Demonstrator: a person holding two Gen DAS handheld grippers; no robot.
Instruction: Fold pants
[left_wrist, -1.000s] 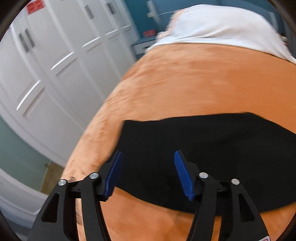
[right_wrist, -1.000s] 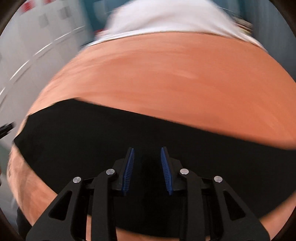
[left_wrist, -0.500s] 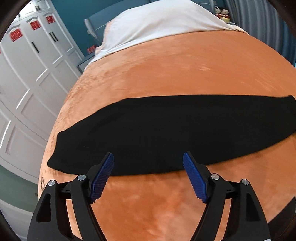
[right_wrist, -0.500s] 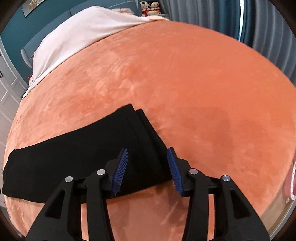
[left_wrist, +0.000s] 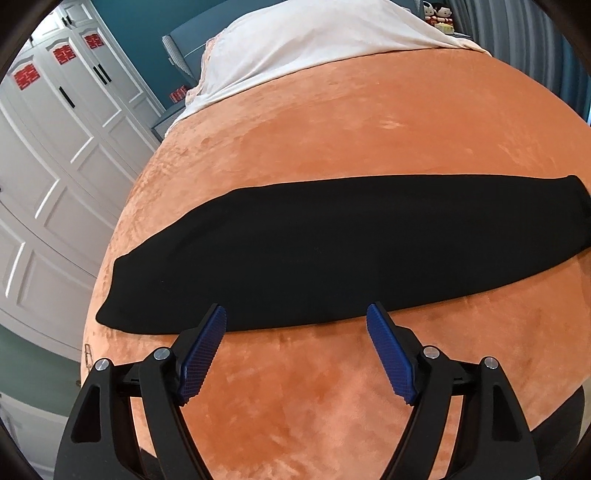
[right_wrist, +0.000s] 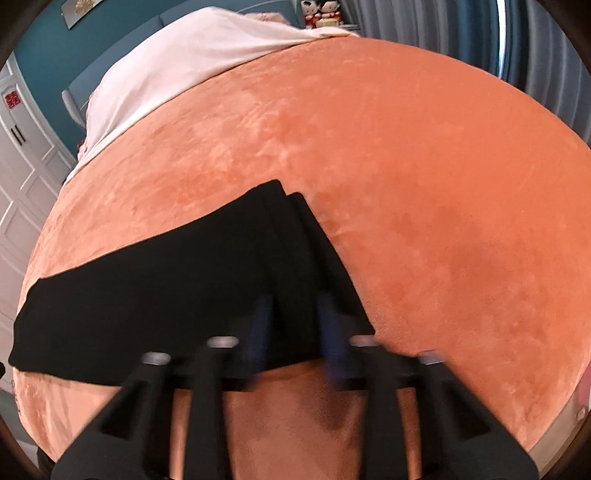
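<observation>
Black pants (left_wrist: 332, 240), folded lengthwise into a long strip, lie flat across the orange bed cover (left_wrist: 369, 129). My left gripper (left_wrist: 297, 310) hovers at the strip's near edge, left of its middle. It is open wide with nothing between its blue pads (left_wrist: 201, 354). In the right wrist view the same pants (right_wrist: 166, 295) end in a layered edge at the right. My right gripper (right_wrist: 295, 306) sits over that end, blurred. Its jaws are closing with black fabric between them, and a gap still shows.
A white blanket (left_wrist: 314, 44) covers the far end of the bed. White wardrobe doors (left_wrist: 55, 166) stand at the left and grey curtains (right_wrist: 546, 55) at the right. Small plush toys (right_wrist: 319, 11) sit beyond the blanket. Bare orange cover surrounds the pants.
Both grippers slid along the pants, the left toward the left part, the right to the right end. The left jaws widened. The right jaws widened, then narrowed.
</observation>
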